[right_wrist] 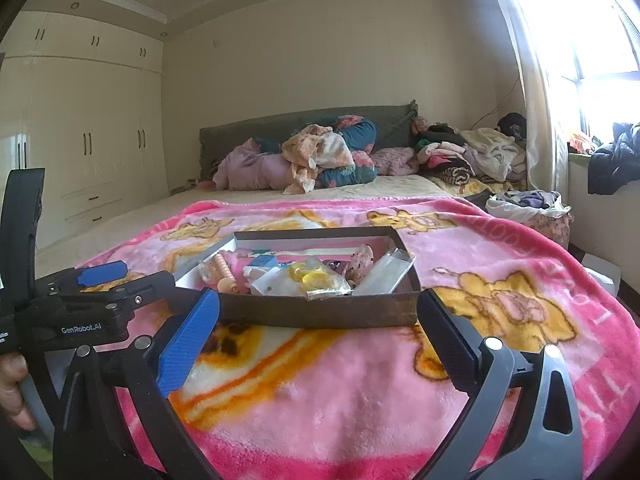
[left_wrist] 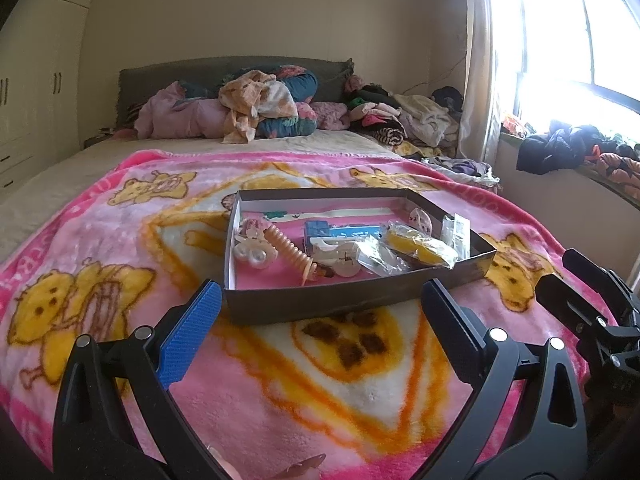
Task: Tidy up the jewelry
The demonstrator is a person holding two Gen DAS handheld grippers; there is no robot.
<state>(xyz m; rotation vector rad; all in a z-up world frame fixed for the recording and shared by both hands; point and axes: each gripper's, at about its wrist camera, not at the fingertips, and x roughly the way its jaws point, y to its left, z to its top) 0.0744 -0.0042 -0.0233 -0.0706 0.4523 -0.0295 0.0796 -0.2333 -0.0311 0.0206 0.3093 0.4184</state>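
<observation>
A flat dark box (left_wrist: pixel 352 304) sits on a pink blanket (left_wrist: pixel 280 400) with yellow bears, in the middle of the bed. Inside the box lie lots of little things close together: an orange spiral hair tie (left_wrist: pixel 290 250), a white clip (left_wrist: pixel 254 256), a yellow thing in a clear bag (left_wrist: pixel 418 246), a small blue box (left_wrist: pixel 318 229) and a tall clear packet (left_wrist: pixel 456 230) leaning on the right wall. Just in front of the box, the left gripper (left_wrist: pixel 320 320) hangs over the blanket with its two fingers spread wide and nothing between them. The right gripper (right_wrist: pixel 318 328) is beside it, also spread wide and empty, close to the front wall of the box. In the right wrist view, the left gripper (right_wrist: pixel 100 300) pokes in from the left side, near the box's front corner. Behind the blanket, a pile of pillows and clothes (left_wrist: pixel 256 108) rests against the gray headboard (left_wrist: pixel 168 76). More clothes (left_wrist: pixel 412 116) are heaped by the bright window (left_wrist: pixel 580 40). White closets (right_wrist: pixel 88 136) stand along the left wall.
</observation>
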